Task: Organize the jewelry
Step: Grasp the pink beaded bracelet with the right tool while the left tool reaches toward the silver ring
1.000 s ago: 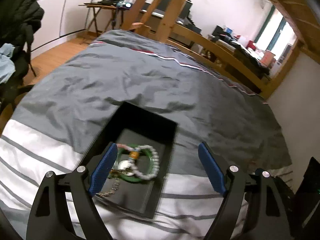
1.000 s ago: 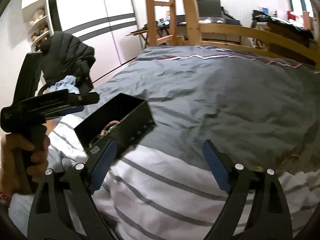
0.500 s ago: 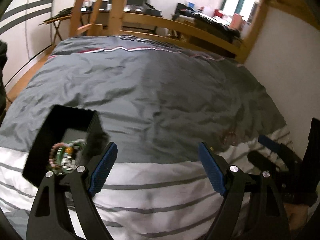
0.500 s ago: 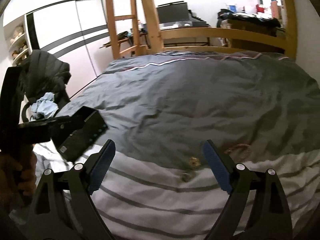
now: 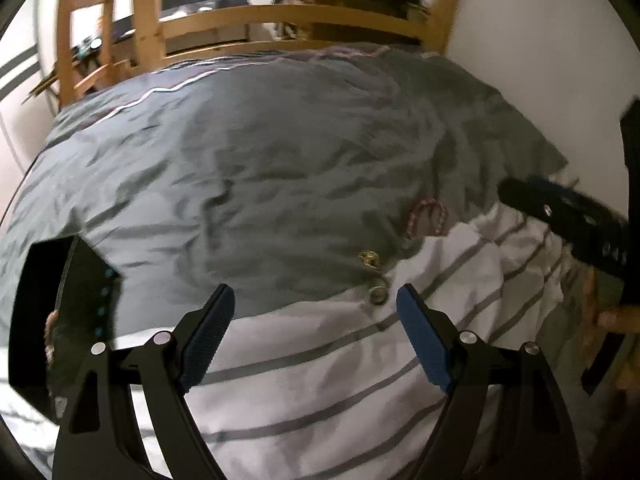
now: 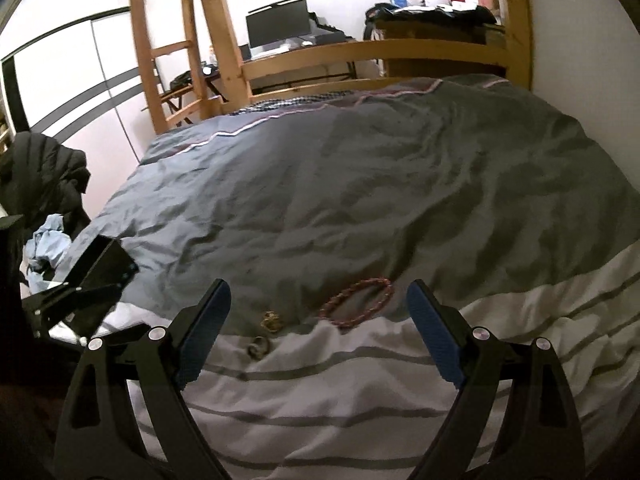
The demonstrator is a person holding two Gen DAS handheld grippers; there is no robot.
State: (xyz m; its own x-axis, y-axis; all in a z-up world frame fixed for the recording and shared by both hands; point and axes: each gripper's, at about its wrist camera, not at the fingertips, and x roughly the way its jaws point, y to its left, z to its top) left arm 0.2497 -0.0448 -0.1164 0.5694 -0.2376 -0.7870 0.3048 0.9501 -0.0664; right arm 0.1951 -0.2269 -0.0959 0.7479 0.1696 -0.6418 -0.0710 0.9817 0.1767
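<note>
A pink bead bracelet (image 6: 358, 302) lies on the grey duvet, just ahead of my right gripper (image 6: 318, 332), which is open and holds nothing. To the bracelet's left lie a small gold piece (image 6: 271, 320) and a ring (image 6: 258, 348). The left wrist view shows the same bracelet (image 5: 426, 220), gold piece (image 5: 369, 258) and ring (image 5: 378, 294) ahead and to the right of my open, unloaded left gripper (image 5: 316, 336). A black box (image 5: 60, 320) holding beads sits at the far left, also seen as the box (image 6: 102, 272) in the right wrist view.
The duvet (image 6: 360, 180) is grey with a white striped band (image 6: 340, 392) near me. A wooden bed rail (image 6: 360, 54) and ladder (image 6: 160, 48) stand at the far end. A dark jacket (image 6: 40, 172) hangs at left. A wall (image 5: 540, 60) runs along the right.
Both views swung right across the bed. The black box slid from centre to the far left edge. The loose bracelet, gold piece and ring came into view ahead of both grippers.
</note>
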